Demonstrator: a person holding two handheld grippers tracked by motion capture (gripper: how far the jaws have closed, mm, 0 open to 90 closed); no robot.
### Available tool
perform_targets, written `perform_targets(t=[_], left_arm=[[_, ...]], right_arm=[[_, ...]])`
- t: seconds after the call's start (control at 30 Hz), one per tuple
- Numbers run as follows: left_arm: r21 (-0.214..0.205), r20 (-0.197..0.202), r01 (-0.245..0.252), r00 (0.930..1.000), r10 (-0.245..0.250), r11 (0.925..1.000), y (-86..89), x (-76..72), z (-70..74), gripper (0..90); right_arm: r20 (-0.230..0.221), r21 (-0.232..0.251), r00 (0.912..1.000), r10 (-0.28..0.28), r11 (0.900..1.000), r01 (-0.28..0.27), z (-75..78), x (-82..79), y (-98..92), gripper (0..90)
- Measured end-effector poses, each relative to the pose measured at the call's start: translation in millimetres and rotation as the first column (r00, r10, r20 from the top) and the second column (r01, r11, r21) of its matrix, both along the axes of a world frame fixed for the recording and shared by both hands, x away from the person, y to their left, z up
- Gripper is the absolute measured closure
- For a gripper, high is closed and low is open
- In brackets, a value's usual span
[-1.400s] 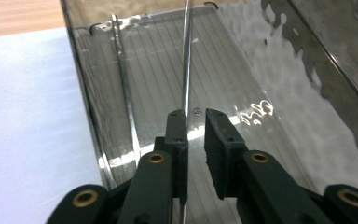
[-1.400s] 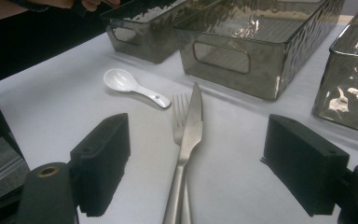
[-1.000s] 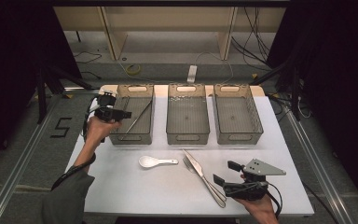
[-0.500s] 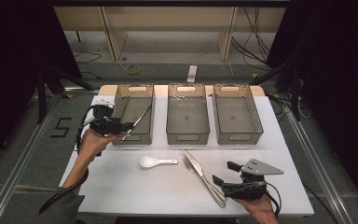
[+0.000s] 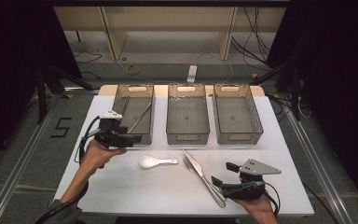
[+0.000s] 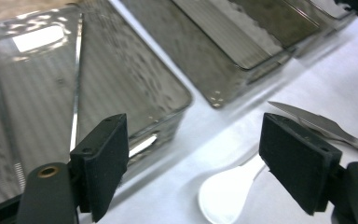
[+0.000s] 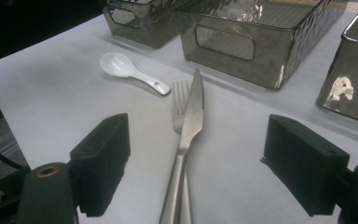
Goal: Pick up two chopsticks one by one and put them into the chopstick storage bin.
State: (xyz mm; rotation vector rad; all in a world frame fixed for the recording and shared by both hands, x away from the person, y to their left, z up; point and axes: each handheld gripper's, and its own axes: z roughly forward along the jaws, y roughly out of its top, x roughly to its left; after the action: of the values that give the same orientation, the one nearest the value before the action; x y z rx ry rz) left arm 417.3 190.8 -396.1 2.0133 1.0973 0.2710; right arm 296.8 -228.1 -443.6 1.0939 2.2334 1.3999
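My left gripper [image 5: 129, 140] hovers at the near left corner of the left bin [image 5: 136, 88]. Its jaws have just been opening and stand open with nothing between them [image 6: 193, 140]. A thin metal stick [image 5: 141, 116] lies slanted inside that bin [image 6: 77, 79]. A white spoon [image 5: 151, 162] lies on the table just past the left gripper [image 6: 228, 191]. A knife [image 5: 203, 173] and a fork [image 5: 191, 165] lie side by side at the centre front. My right gripper [image 5: 221, 173] is open over their handles [image 7: 196, 135], not touching the knife [image 7: 193, 112].
Two more smoky plastic bins, the middle one [image 5: 187, 88] and the right one [image 5: 230, 88], stand in a row beside the left bin on the white table [image 5: 284, 154]. A floor with cables and a shelf frame lies beyond the table.
The left hand has drawn back from over the left bin toward the table's near left, and its jaws stand wider. The right hand has not moved.
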Motion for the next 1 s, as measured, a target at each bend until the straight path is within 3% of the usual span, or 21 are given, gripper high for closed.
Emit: perform_targets(t=[0.13,0.37,0.63,1.0], left_arm=[[0.033,0.023,0.053,0.9983,-0.054,0.9981,-13.1,-6.2,-2.7,22.7],[0.066,0.006,0.117,0.9931,-0.117,0.9909,-28.4,-11.7,-8.7,19.9],[0.098,-0.007,0.164,0.9863,-0.165,0.9815,-41.3,-15.7,-13.0,17.3],[0.157,-0.022,0.218,0.9758,-0.217,0.9632,-55.3,-18.3,-20.9,16.3]], right_arm=[[-0.001,0.0,1.0,0.001,1.0,-0.001,0.0,0.0,-0.2,23.5],[-0.003,0.004,1.0,0.0,1.0,0.0,0.0,-0.2,-1.1,23.4],[0.0,0.01,1.0,0.001,1.0,-0.001,-0.3,0.1,-2.4,23.3],[0.008,0.026,1.0,-0.002,0.9997,0.002,0.6,-0.9,-4.7,23.1]])
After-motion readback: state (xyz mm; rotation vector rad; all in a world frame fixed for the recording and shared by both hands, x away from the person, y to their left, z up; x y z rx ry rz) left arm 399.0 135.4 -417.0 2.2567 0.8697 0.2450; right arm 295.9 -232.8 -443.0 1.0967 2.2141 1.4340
